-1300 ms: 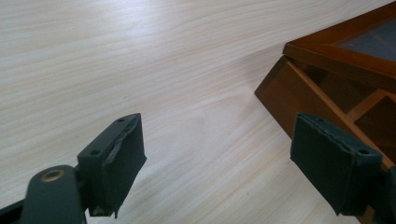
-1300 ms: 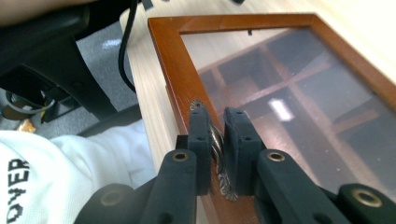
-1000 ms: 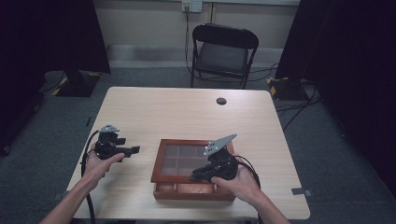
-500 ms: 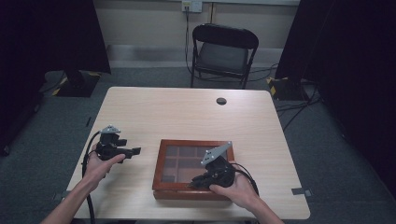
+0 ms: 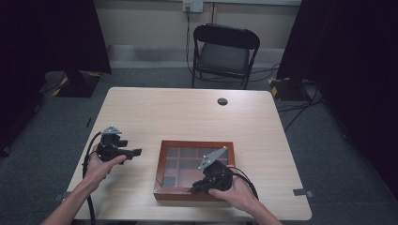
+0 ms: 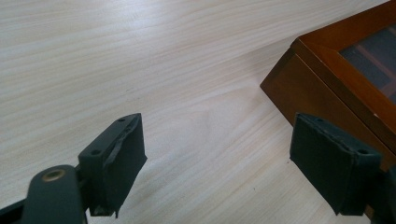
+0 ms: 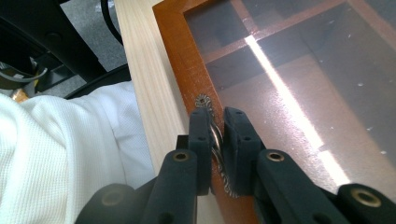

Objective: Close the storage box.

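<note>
Now your right gripper (image 7: 217, 140) pinches the metal pull (image 7: 215, 140) on the glass-lidded wooden box (image 5: 164, 159). Next, probably lift the lid; your left gripper (image 6: 219, 158), jaws spread, could steady the box.

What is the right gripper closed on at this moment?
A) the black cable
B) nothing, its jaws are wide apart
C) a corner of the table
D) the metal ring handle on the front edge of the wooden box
D: in the right gripper view, the right gripper has its jaws pinched around the metal ring handle on the wooden box frame.

The high camera looked down over my table (image 5: 187, 112) from my side. Both gripper cameras sat close (mine, low), sharing the wooden box (image 5: 162, 161) (image 6: 299, 88) (image 7: 180, 60).
</note>
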The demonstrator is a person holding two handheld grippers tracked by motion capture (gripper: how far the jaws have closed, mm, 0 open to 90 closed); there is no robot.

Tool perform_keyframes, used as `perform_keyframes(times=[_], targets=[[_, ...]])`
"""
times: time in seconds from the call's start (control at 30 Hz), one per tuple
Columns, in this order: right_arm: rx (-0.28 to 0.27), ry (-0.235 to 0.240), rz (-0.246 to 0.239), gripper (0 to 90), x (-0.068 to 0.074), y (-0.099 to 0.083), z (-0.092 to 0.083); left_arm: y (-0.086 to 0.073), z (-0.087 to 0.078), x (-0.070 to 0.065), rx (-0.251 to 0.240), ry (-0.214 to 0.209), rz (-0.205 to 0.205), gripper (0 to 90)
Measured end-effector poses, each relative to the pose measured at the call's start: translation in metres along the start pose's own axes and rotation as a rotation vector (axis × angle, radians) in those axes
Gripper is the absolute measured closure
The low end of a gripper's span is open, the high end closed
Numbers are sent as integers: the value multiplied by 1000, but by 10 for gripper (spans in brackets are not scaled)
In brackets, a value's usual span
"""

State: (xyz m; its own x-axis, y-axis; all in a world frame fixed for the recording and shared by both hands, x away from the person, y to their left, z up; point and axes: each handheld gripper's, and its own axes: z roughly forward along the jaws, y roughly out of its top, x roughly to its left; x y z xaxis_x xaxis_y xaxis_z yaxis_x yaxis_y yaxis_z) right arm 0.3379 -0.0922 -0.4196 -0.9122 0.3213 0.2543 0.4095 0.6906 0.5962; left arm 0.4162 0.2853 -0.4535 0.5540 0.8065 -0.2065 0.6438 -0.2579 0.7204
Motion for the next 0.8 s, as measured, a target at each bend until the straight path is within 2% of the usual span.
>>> perform_keyframes(times=[0.2, 0.3, 0.47, 0.57, 0.63, 0.7, 0.8], targets=[[-2, 3, -9, 824, -1, -1, 1, 0, 1, 0, 4, 2, 1, 179], [-18, 12, 7, 797, -3, -2, 0, 0, 1, 0, 4, 3, 3, 179], [-96, -6, 37, 697, -8, -1, -14, -1, 0, 0, 13, 14, 4, 181], [-152, -58, 84, 607, -15, -1, -27, -1, -1, 1, 13, 22, 2, 181], [-213, -110, 119, 548, -21, -3, -37, -1, -2, 1, 12, 25, -2, 183], [-280, -118, 145, 511, -27, -6, -48, -1, -1, 3, 25, 35, -4, 184], [-305, -188, 181, 443, -35, -11, -62, 2, 1, 3, 58, 43, 14, 184]])
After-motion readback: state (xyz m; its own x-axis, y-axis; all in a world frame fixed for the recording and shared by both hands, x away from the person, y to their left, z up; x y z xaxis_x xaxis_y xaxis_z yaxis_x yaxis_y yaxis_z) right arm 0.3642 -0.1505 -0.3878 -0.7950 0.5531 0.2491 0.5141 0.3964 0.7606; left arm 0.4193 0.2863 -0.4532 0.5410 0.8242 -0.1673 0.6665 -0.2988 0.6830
